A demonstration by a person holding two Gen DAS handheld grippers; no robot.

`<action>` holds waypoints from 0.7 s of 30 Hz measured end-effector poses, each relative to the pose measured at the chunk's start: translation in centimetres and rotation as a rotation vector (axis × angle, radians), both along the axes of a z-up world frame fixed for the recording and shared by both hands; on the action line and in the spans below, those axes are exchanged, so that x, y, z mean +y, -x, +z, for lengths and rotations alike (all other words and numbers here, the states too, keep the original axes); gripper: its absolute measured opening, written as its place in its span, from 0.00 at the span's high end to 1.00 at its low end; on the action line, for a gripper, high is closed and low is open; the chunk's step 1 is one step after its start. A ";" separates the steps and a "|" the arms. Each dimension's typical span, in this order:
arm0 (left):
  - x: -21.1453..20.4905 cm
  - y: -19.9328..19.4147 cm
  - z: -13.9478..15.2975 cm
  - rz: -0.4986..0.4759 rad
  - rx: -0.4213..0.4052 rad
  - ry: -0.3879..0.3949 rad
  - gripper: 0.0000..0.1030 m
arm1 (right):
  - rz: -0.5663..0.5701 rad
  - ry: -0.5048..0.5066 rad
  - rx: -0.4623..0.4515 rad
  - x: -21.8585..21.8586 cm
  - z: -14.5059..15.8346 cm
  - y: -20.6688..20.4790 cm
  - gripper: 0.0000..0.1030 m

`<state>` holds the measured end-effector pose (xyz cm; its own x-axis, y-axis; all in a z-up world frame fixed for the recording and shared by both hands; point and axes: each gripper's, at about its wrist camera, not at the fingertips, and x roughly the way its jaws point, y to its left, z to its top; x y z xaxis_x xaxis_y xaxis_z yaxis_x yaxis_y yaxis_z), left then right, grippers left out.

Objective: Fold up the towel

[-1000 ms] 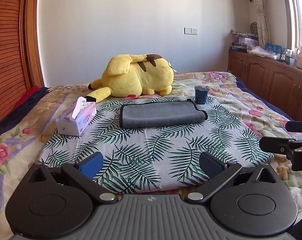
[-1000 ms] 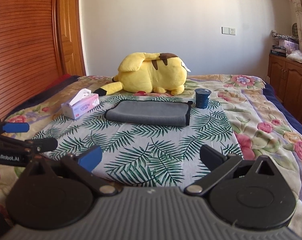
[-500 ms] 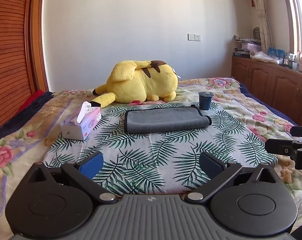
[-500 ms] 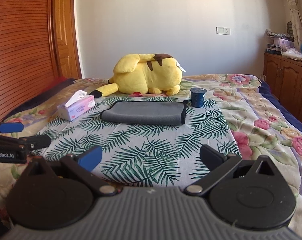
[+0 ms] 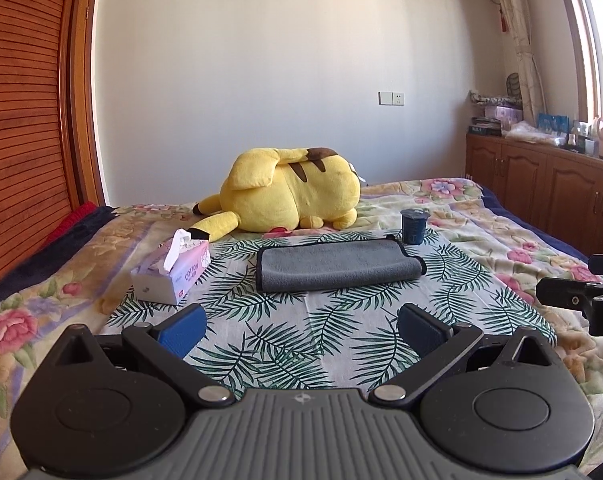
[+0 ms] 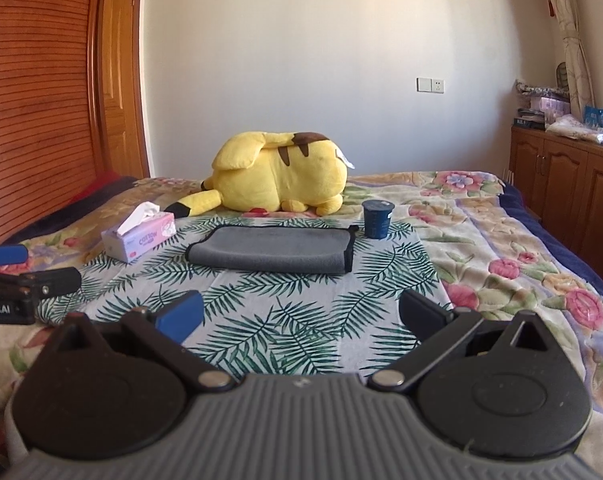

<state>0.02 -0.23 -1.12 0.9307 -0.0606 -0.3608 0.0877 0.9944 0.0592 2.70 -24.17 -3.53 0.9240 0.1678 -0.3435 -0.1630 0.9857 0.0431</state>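
Note:
A grey towel with a black hem (image 5: pixel 335 265) lies folded into a flat rectangle on the palm-leaf cloth (image 5: pixel 301 328) on the bed; it also shows in the right wrist view (image 6: pixel 271 249). My left gripper (image 5: pixel 301 326) is open and empty, well short of the towel. My right gripper (image 6: pixel 301 316) is open and empty too, also short of it. The right gripper's fingers (image 5: pixel 573 298) show at the right edge of the left wrist view. The left gripper's fingers (image 6: pixel 33 280) show at the left edge of the right wrist view.
A yellow plush toy (image 5: pixel 293 194) lies behind the towel. A tissue box (image 5: pixel 173 274) stands left of the towel, a dark blue cup (image 5: pixel 414 226) at its far right corner. Wooden cabinets (image 5: pixel 541 184) line the right wall, a slatted wooden wardrobe (image 5: pixel 25 120) the left.
Both grippers have drawn back and lower, tilting up, so the towel sits farther away and more wall shows. Both stay open. The towel has not moved.

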 end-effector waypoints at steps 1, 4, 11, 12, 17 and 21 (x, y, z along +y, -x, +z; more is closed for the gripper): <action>0.1 0.0 0.1 0.001 -0.006 0.002 0.16 | -0.003 0.000 -0.003 0.0 0.0 0.0 0.00; 0.1 0.2 0.2 0.006 -0.022 -0.002 0.16 | -0.008 0.004 -0.008 0.0 0.0 0.0 0.00; 0.1 0.6 0.5 0.007 -0.042 0.003 0.16 | -0.023 0.003 -0.033 -0.2 0.1 0.3 0.00; 0.2 0.7 0.6 0.008 -0.046 0.005 0.16 | -0.025 0.003 -0.038 -0.2 0.1 0.4 0.00; 0.4 0.8 0.8 0.010 -0.056 0.017 0.16 | -0.034 0.004 -0.065 -0.4 0.3 0.6 0.00; 0.5 0.7 0.8 0.010 -0.062 0.016 0.16 | -0.042 0.003 -0.074 -0.4 0.4 0.6 0.00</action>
<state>-0.71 0.27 -0.28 0.9518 -0.0564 -0.3016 0.0741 0.9961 0.0477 2.06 -24.61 -3.11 0.9530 0.1277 -0.2746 -0.1243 0.9918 0.0300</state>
